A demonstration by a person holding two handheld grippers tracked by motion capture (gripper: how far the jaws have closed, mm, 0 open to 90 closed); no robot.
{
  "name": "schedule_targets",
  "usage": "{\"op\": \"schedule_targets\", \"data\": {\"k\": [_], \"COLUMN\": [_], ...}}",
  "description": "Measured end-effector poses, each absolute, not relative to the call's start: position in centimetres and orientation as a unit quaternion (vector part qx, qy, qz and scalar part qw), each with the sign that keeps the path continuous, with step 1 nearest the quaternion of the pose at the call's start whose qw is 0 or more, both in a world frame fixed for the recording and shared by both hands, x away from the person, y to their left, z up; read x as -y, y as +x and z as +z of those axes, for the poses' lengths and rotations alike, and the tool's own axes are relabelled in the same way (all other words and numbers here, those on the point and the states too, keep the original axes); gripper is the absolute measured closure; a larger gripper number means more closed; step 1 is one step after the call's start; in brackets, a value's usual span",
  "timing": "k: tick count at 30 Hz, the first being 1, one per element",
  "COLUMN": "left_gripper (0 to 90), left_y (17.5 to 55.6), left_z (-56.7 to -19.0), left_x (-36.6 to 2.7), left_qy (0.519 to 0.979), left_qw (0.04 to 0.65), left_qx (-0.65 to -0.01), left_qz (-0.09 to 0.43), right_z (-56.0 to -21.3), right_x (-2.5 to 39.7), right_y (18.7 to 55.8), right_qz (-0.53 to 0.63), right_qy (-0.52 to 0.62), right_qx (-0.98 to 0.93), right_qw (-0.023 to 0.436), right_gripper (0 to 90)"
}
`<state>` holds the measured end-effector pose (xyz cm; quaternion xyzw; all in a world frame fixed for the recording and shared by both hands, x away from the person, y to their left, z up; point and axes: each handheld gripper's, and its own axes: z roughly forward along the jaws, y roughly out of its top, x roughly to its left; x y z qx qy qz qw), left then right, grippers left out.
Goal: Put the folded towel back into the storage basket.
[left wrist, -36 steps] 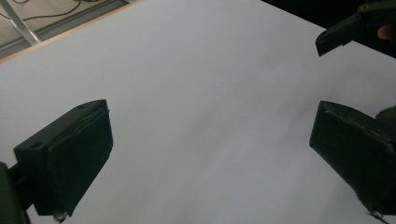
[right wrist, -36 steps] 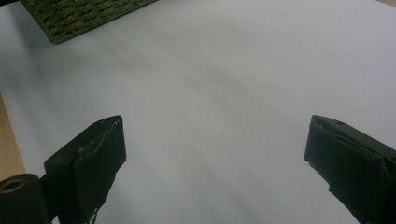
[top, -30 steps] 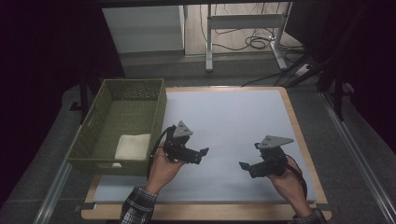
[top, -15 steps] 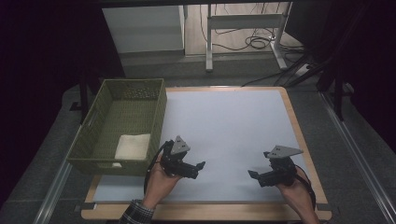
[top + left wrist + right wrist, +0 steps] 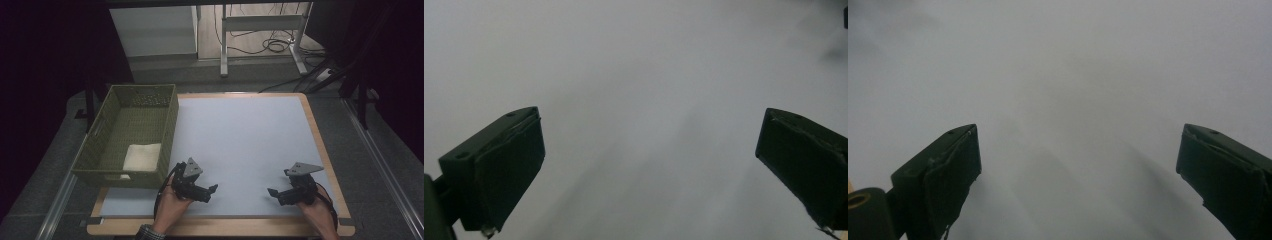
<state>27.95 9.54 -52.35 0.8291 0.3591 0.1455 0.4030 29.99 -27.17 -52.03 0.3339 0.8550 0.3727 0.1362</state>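
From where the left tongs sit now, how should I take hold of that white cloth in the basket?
The white cloth lies flat in the near corner of the green basket, tight to the wall facing the mat. Come straight down over the rim with the left tongs, already open, and pinch the cloth's far edge, which lies free of the walls; a sideways approach looks blocked by the basket's sides.
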Motion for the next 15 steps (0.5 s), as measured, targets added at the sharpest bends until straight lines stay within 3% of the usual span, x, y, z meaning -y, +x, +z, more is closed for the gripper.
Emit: {"op": "schedule_targets", "data": {"k": [15], "left_gripper": [0.0], "left_y": [28.1], "left_z": [-54.6], "left_x": [-9.4], "left_qy": [0.845], "left_qw": [0.362], "left_qx": [-0.370], "left_qz": [0.138], "right_z": [-53.2], "right_x": [26.8], "right_y": [29.7], "right_qz": [0.354], "right_qy": [0.326], "right_qx": [-0.865], "right_qw": [0.145], "right_gripper": [2.7]}}
